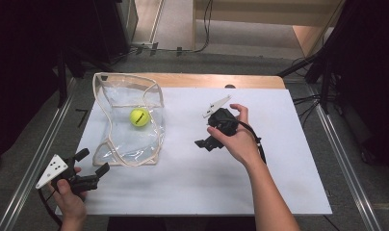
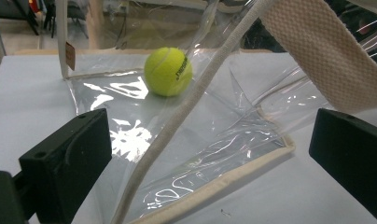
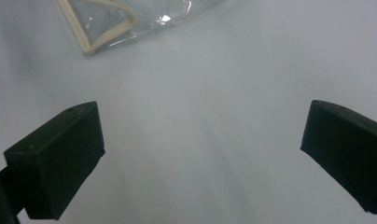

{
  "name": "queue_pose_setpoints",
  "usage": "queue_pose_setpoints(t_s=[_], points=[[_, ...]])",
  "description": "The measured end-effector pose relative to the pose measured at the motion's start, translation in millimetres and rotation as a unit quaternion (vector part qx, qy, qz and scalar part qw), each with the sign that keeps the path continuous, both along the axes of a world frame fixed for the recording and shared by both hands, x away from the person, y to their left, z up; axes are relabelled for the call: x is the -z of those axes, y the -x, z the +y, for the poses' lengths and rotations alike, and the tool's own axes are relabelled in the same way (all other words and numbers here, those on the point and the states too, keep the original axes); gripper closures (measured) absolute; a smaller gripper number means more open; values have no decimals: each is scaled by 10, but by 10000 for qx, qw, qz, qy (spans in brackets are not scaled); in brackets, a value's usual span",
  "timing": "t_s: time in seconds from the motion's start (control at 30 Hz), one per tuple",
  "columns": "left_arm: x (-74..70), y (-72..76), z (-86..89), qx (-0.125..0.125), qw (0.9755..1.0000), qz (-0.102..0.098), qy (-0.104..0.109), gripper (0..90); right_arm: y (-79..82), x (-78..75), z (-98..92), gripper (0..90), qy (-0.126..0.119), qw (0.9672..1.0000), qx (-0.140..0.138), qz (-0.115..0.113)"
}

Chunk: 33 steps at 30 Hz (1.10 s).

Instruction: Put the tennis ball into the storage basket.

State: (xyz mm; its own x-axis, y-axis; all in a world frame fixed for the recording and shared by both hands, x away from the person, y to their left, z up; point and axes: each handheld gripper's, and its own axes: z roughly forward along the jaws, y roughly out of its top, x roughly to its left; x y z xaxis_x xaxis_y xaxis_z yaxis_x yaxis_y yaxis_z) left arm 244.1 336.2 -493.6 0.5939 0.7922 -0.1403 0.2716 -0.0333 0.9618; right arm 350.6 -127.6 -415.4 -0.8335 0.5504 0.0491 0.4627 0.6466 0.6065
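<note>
**Both tongs open over the table, ball inside the clear bag**

Nearest the person, at the front left corner of the table (image 1: pixel 192 192), the left hand (image 1: pixel 70 195) holds the left tongs (image 1: pixel 91 162) low over the white surface. Their two black jaws stand wide apart and hold nothing. They point toward the near edge of the clear bag (image 1: pixel 130 139), which lies just ahead of them. In the left gripper view the bag's cream-trimmed bottom corner (image 2: pixel 252 163) sits between the spread jaws, and a cream strap (image 2: pixel 326 60) crosses the upper right.

Farther in, right of the middle, the right hand (image 1: pixel 236 139) grips the right tongs (image 1: pixel 204 143), which point left and down at bare table. In the right gripper view their jaws are also wide apart and empty, with white table (image 3: pixel 200 140) below them and a corner of the bag (image 3: pixel 107 28) at the top left.

Beyond the left tongs, the clear bag rests on the left part of the table, its cream-edged mouth (image 1: pixel 127 84) standing open at the far side. The yellow-green tennis ball (image 1: pixel 140 117) lies inside the bag, on its lower sheet, well apart from both tongs. The left gripper view shows the ball (image 2: pixel 168 71) through the plastic.
</note>
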Motion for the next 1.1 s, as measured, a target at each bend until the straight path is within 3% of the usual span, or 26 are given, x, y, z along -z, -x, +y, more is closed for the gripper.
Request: queue_pose_setpoints(t_s=[0.23, 1.1], points=[[1, 0, -3, 6, 10000, -3, -20, 0, 70, 104, -172, 0, -99, 9998, 188, 16], [0, 5, -20, 7, 10000, -5, -80, 0, 347, 245, -682, 0, -544, 9959, 647, -312]])
